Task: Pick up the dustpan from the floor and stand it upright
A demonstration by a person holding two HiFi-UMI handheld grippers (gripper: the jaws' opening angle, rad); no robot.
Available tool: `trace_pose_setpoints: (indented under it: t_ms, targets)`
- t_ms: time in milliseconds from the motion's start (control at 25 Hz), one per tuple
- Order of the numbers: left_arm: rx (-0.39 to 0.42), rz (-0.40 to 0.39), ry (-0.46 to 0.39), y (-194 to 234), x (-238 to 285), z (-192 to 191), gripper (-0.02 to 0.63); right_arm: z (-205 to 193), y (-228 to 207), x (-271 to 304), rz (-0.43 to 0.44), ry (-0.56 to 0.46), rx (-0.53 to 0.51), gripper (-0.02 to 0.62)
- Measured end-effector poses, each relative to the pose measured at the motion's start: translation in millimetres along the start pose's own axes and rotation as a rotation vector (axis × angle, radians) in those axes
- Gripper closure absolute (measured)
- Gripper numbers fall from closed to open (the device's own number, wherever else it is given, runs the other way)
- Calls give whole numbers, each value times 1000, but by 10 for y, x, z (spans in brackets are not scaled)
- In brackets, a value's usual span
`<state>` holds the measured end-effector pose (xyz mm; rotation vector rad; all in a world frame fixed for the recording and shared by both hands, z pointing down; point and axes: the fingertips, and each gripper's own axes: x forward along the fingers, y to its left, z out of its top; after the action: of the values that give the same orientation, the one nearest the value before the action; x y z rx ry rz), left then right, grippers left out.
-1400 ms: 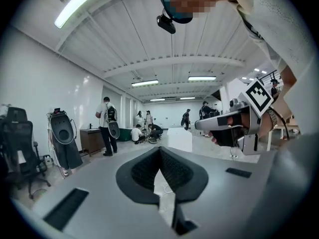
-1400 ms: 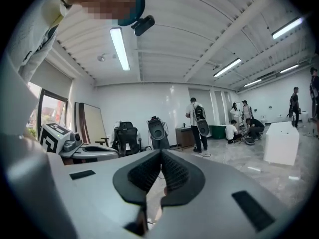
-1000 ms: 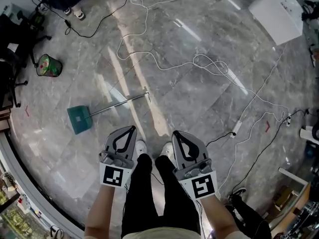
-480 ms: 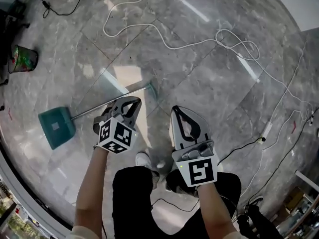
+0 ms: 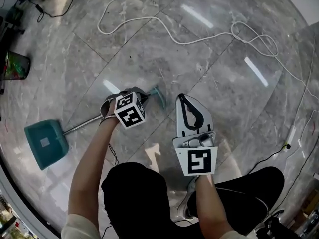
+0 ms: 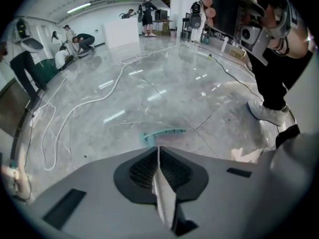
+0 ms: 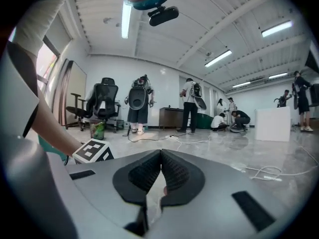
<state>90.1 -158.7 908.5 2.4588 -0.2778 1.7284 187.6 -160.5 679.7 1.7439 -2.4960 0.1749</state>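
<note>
Left hand-held gripper (image 5: pixel 143 94) lower, seemingly over dustpan handle (image 5: pixel 159 97)

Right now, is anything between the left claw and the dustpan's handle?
Nothing visible. The left claw, jaws shut, sits just short of the handle's teal grip, with only floor between; the white cable lies farther off.

A glossy grey marble floor (image 5: pixel 209 59) mirrors the ceiling's strip lights (image 7: pixel 125 19), and white cables (image 5: pixel 164 34) loop across it. A black office chair (image 7: pixel 107 101) stands before the white wall (image 7: pixel 164 81). Left of the chair is a bright window (image 7: pixel 47 59), right of it a low dark cabinet (image 7: pixel 169 117), and farther right a white box (image 7: pixel 272 123).
</note>
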Motion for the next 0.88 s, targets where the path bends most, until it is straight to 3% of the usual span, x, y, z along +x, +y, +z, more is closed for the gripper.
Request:
trace_pose_setpoints:
  t_ms: [280,360,400,560,680,800,880]
  targets:
    - [26,-84,134,50,421,-229,590,-171,10,-176,-35,-11,-16,577]
    - [34,-89,152,70,470,-251,550,-198,49,-212,-33,-3,-20,578]
    - [38,-86,157,76,484,-257,524,-216,66,-232,-31,3,-23,578]
    - [63,-69,167,104,569,-251,520,-255,82,-244,-35,6,-20,578]
    - [43,-82,164,85,647,-296,520,-361,134,-241,10,75,-101,578]
    - [37,-73,167,101,708,-331,520,-332,105,-187,-21,31,-39,578]
    - [37,-79,171,84,755,-354,520,-422,140,-197,16,89,-111,578]
